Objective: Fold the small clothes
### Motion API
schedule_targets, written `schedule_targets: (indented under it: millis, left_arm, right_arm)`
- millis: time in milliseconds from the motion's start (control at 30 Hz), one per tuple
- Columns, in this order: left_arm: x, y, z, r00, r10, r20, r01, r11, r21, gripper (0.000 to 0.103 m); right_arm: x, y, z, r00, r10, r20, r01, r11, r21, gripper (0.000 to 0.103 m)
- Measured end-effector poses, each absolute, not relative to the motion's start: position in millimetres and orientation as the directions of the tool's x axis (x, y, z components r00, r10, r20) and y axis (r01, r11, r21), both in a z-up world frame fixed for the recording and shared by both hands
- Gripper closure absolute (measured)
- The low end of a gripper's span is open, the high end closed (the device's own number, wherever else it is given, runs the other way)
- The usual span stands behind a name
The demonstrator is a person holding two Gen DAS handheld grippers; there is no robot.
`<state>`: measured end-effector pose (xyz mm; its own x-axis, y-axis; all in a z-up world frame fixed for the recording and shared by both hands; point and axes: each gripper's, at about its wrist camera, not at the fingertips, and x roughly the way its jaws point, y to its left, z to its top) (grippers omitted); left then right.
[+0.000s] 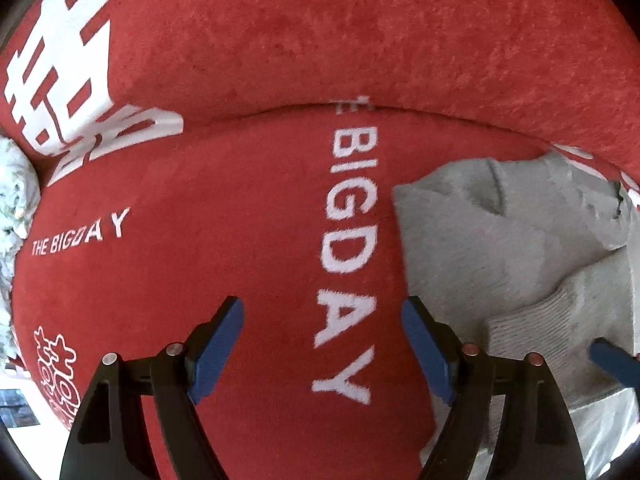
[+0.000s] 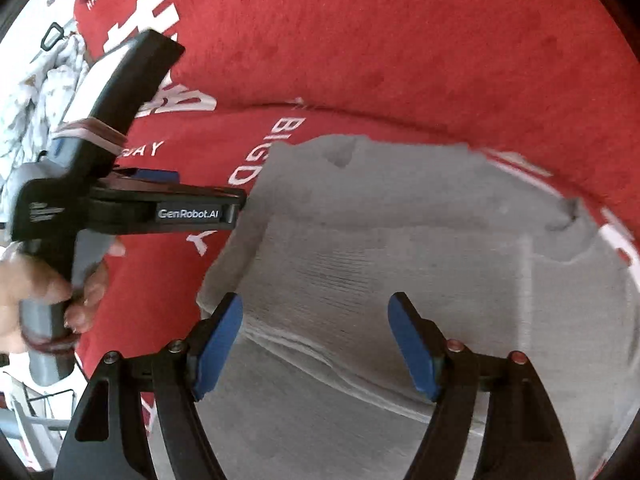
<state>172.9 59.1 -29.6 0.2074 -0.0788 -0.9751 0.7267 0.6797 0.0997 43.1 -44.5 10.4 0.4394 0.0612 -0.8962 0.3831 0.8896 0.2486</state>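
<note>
A small grey knit garment (image 2: 400,248) lies spread on a red blanket; in the left wrist view it (image 1: 500,240) fills the right side, with a ribbed cuff near the bottom. My right gripper (image 2: 316,304) hovers open above the garment's near part, pads apart and nothing between them. My left gripper (image 1: 322,308) is open over bare red blanket, and its right pad stands at the garment's left edge. Seen from the right wrist view, the left gripper (image 2: 236,206) reaches in from the left to that edge, held by a person's hand (image 2: 40,292).
The red blanket (image 1: 240,220) carries white letters reading THE BIG DAY and rises in a soft ridge (image 1: 360,40) behind the garment. A white patterned cloth (image 1: 16,200) is bunched at the blanket's left border. A pale floor shows at the lower left.
</note>
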Motion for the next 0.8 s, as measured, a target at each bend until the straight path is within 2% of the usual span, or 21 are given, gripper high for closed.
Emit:
schedule_targets:
  millis: [100,200,233,267,333,600,800]
  left_arm:
    - [172.2,60.2,-37.1,0.202,-0.067,-0.977,0.731,0.675,0.105,0.021]
    - [166.8,59.8,-40.2,0.211,-0.065,-0.975,0.736,0.667,0.114,0.021]
    - [165.1,59.4,-40.1,0.221,-0.064,-0.973,0.737,0.664,0.123,0.021]
    - [163.6,58.4,-40.0,0.229,-0.06,-0.972,0.739,0.661,0.133,0.021]
    - [160.4,56.6,-39.1,0.24,-0.052,-0.969,0.742,0.653,0.148,0.021]
    - [152.4,50.3,-36.8,0.278,-0.04,-0.96,0.764,0.615,0.196,0.021]
    - [157.4,50.0,-38.1,0.263,-0.04,-0.964,0.763,0.62,0.182,0.021]
  right_arm:
    - [47.9,-35.9,0.9,0.421,0.073,-0.904,0.361,0.901,0.241,0.024]
    - [47.9,-31.3,-2.2,0.399,0.027,-0.916,0.364,0.913,0.186,0.027]
    - [50.1,-28.0,-2.7,0.388,0.005,-0.922,0.374,0.913,0.162,0.039]
    - [50.5,-28.8,-3.2,0.373,-0.032,-0.927,0.391,0.912,0.126,0.066]
    - [50.7,-37.2,0.7,0.374,-0.054,-0.926,0.436,0.891,0.124,0.098]
    - [-31.4,-129.4,34.1,0.412,-0.181,-0.893,0.747,0.628,0.217,0.098]
    - [-134.3,-202.1,20.2,0.374,-0.212,-0.903,0.902,0.31,0.301,0.098]
